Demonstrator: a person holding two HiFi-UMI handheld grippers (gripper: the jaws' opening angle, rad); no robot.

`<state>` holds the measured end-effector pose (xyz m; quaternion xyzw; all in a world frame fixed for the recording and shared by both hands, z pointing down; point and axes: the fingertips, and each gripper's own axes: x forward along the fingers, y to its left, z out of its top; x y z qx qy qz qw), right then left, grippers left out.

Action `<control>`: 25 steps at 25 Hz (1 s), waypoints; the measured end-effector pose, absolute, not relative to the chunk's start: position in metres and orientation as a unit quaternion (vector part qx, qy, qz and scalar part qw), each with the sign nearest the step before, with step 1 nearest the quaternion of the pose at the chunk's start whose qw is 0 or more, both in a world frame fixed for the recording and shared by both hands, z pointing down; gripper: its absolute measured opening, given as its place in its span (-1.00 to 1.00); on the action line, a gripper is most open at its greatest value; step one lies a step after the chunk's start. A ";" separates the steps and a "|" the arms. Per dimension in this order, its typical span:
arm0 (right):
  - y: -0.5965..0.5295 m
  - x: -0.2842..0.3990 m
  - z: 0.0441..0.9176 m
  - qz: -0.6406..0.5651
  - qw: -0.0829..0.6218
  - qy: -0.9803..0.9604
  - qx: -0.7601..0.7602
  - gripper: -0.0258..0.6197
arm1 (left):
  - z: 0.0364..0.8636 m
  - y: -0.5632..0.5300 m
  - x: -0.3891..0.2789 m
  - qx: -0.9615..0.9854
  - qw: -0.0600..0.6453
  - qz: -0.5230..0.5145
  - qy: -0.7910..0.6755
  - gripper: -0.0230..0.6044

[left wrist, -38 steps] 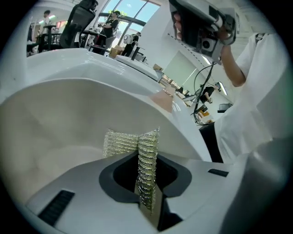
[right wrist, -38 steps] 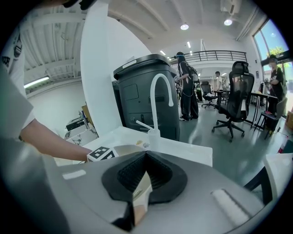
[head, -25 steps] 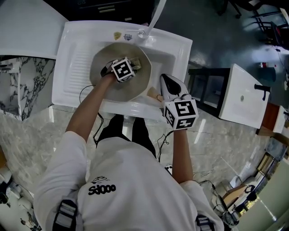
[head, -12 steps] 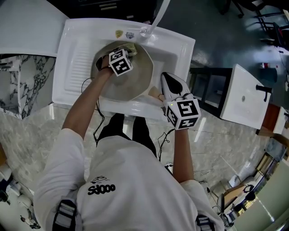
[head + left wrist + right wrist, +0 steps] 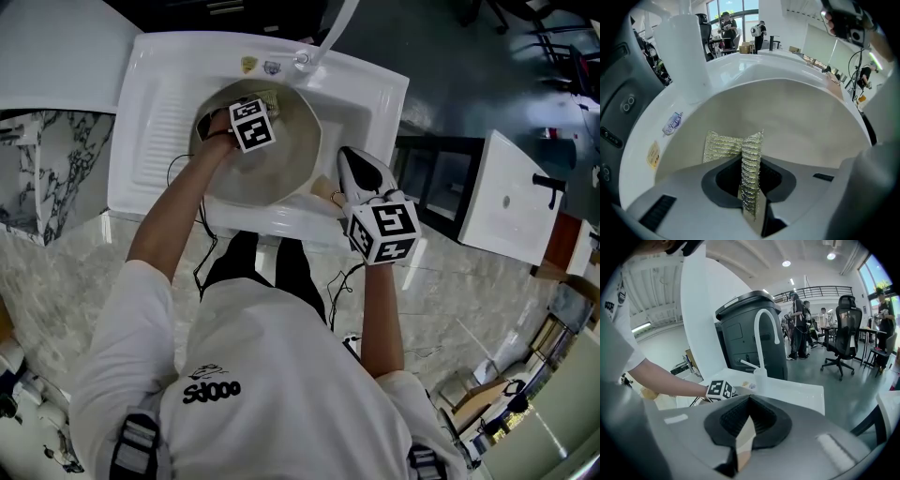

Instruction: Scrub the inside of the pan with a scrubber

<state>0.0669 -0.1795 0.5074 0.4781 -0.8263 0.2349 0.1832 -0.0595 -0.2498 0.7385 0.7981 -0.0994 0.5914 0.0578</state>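
A beige pan (image 5: 281,159) sits in the white sink (image 5: 159,112). My left gripper (image 5: 265,105) reaches into the pan at its far side, near the rim below the faucet. It is shut on a silvery mesh scrubber (image 5: 751,173), whose free flap (image 5: 721,146) lies against the pan's inner wall (image 5: 797,117). My right gripper (image 5: 349,169) is at the sink's front right, shut on the pan's wooden handle (image 5: 745,439). In the head view, that handle (image 5: 322,193) juts out from the pan towards the right gripper.
A curved white faucet (image 5: 330,33) rises from the sink's back rim, with two small stickers (image 5: 259,66) beside it. A ribbed drainboard (image 5: 169,122) lies left of the pan. A grey bin (image 5: 750,333) stands behind the sink. People and office chairs are far behind it.
My left gripper has carried the scrubber from the pan's middle up to its far side near the faucet. The right gripper has kept its hold on the handle, barely moving.
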 end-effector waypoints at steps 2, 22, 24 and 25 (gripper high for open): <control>-0.179 0.067 0.509 0.236 0.185 -0.825 0.479 -0.89 | 0.739 -0.243 -0.060 0.796 0.063 0.595 -0.088 -0.72; -0.172 0.052 0.507 0.236 0.188 -0.829 0.471 -0.89 | 0.732 -0.122 -0.090 0.747 0.131 0.634 0.152 -0.72; -0.171 0.051 0.507 0.236 0.190 -0.828 0.471 -0.89 | 0.729 -0.109 -0.093 0.740 0.161 0.630 0.169 -0.72; -0.170 0.051 0.507 0.236 0.191 -0.828 0.471 -0.89 | 0.730 -0.103 -0.095 0.737 0.171 0.629 0.178 -0.72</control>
